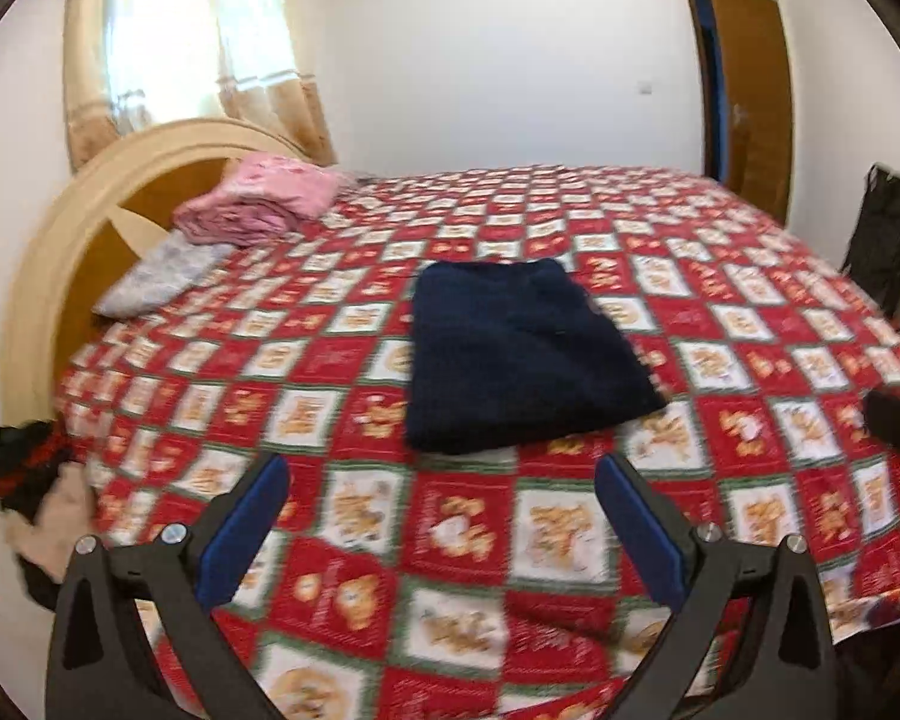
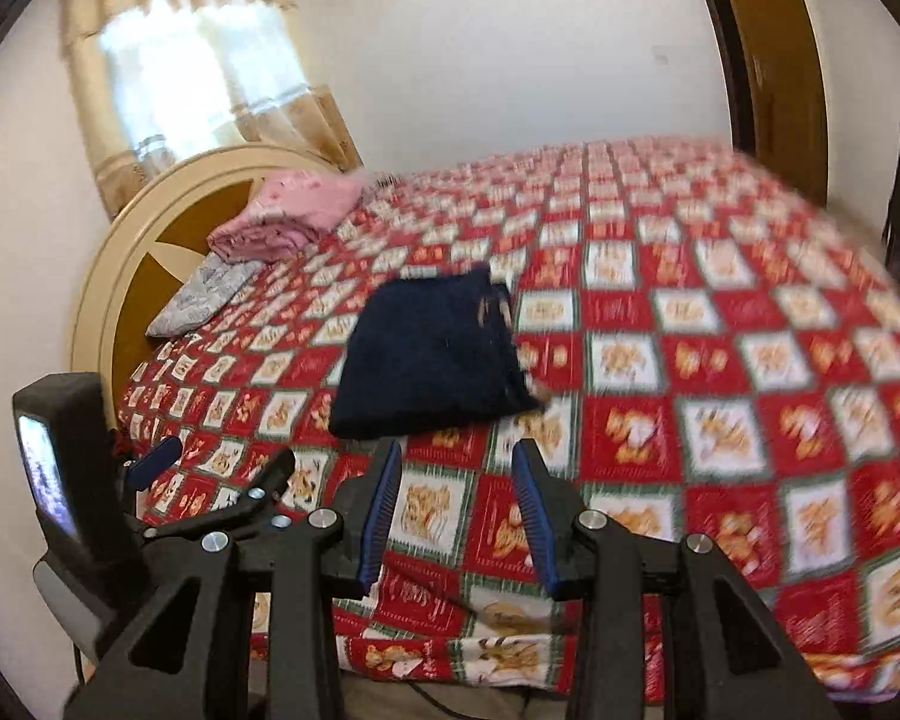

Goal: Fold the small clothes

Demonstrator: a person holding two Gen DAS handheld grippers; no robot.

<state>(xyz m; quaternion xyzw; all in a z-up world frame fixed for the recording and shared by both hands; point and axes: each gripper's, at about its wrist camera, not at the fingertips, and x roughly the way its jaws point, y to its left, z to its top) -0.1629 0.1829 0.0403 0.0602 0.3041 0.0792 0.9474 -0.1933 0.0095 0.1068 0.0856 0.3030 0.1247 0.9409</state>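
Nearest my left camera, my left gripper (image 1: pixel 441 483) shows its two black arms with blue pads spread wide apart, nothing between them, only the bedspread (image 1: pixel 570 540) below. My right gripper (image 2: pixel 457 468) has its ribbed blue pads standing partly apart, also empty, above the near edge of the bed.

The task's thing, a folded navy garment (image 1: pixel 510 354), lies flat on the bedspread at twelve o'clock from the left gripper, clear of both pads. It looks thick and fuzzy, a rough rectangle with rounded corners. From the right wrist the same garment (image 2: pixel 432 354) sits at about eleven o'clock, and there a small tan patch shows near its far right corner, which the left view does not give.

The bedspread is a printed checkerboard of red squares and pale squares with orange figures, edged in green; blur hides the figures' detail.

Only the right view shows my left gripper's body with a small lit screen (image 2: pixel 45 480) at nine o'clock. Only the left view shows a dark heap of clothes (image 1: pixel 24 468) off the bed at nine o'clock and a black bag (image 1: pixel 888 234) at two o'clock.

Both show folded pink cloth (image 1: pixel 264 204) on a grey pillow (image 1: pixel 156 276) against the curved cream headboard (image 1: pixel 60 252).
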